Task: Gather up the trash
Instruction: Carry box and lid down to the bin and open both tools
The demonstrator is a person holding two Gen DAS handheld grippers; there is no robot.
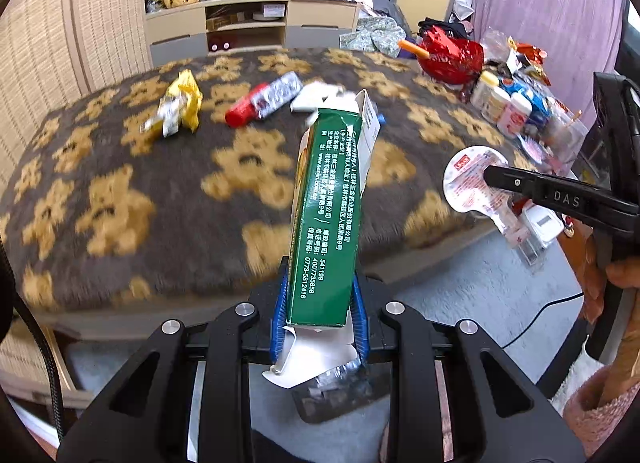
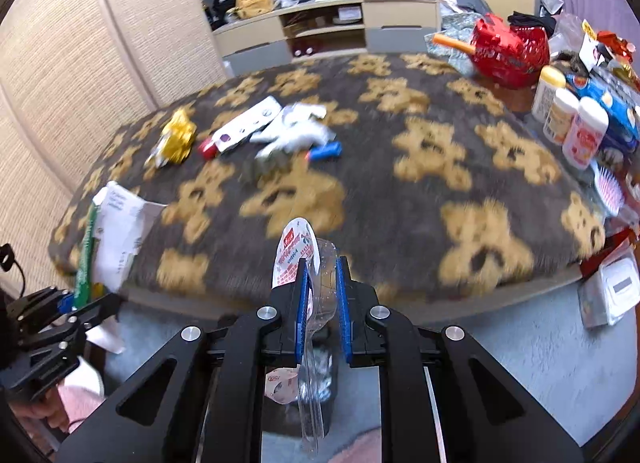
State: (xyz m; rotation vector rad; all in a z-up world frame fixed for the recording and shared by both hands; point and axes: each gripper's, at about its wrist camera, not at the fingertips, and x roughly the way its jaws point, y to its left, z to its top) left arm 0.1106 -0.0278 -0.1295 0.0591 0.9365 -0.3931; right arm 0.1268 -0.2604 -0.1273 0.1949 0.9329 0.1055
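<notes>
My left gripper (image 1: 320,283) is shut on a green medicine box (image 1: 328,203) with a torn-open top. The box stands up between the blue pads, and a white leaflet and foil hang below it. My right gripper (image 2: 321,275) is shut on a clear plastic cup (image 2: 296,251) with a peeled red-and-white lid. From the left wrist view that cup (image 1: 468,179) shows at the right. On the bear-patterned blanket (image 2: 400,199) lie a yellow wrapper (image 2: 174,141), a red-capped blister pack (image 1: 264,101), crumpled white paper (image 2: 296,131) and a small blue item (image 2: 326,151).
Bottles and packets (image 2: 580,127) crowd the blanket's right edge beside a red bag (image 2: 508,49). A woven screen (image 1: 60,43) stands at the left and a TV cabinet (image 1: 248,23) behind. A white device (image 2: 612,291) and a black cable (image 1: 536,323) lie on the grey floor.
</notes>
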